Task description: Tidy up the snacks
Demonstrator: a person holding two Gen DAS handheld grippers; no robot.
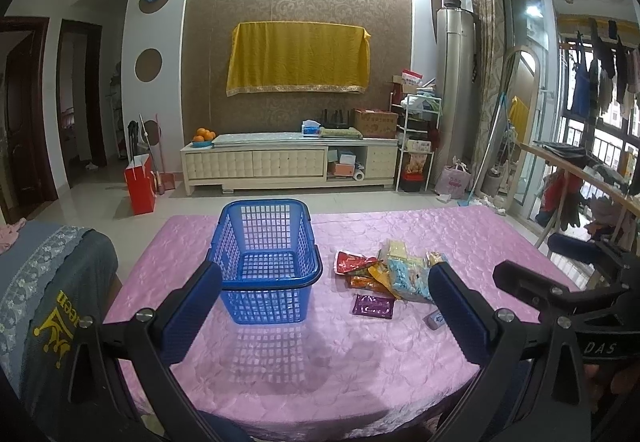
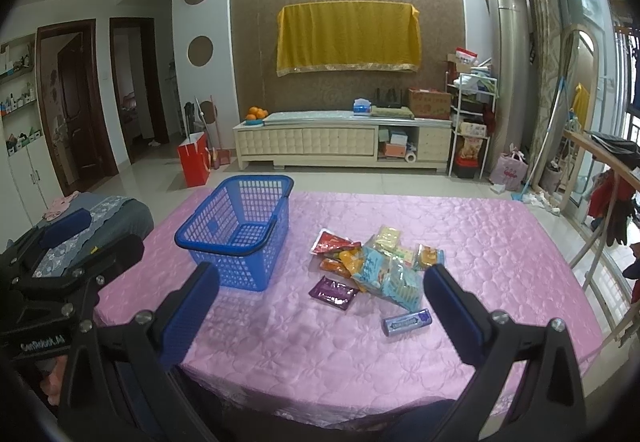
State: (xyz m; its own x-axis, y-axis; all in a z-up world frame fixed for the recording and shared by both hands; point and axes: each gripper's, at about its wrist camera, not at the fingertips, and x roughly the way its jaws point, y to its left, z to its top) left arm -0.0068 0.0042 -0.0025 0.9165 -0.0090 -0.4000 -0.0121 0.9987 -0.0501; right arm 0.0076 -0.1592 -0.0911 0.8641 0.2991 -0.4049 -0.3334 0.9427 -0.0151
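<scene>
Pink cloth: a quilted pink tablecloth [image 2: 460, 242] covers the table, everything sits on it.
Basket: blue plastic basket [image 1: 266, 242] stands upright on the left, nothing inside — handle folded down along the near rim.
Snack pile: heap of packets [image 2: 376, 262] just right of the basket, apart from it.
Big bag: light-blue bag [image 2: 390, 278] lies on top of the heap, toward its near side.
Purple packet: flat purple packet [image 2: 334, 293] lies at the near-left edge of the pile.
Gum pack: blue-grey stick pack [image 2: 407, 322] lies alone, nearest of all, just beside the big bag.
Left gripper: left gripper [image 1: 324, 302] hovers over the near cloth, fingers spread wide, gripping nothing.
Right gripper: right gripper [image 2: 322, 306] — same story, fingers wide apart, empty, with pile and gum pack seen between them.
Background: yellow cloth [image 1: 298, 58] hangs on the far wall above a cream cabinet [image 1: 288, 162].
</scene>
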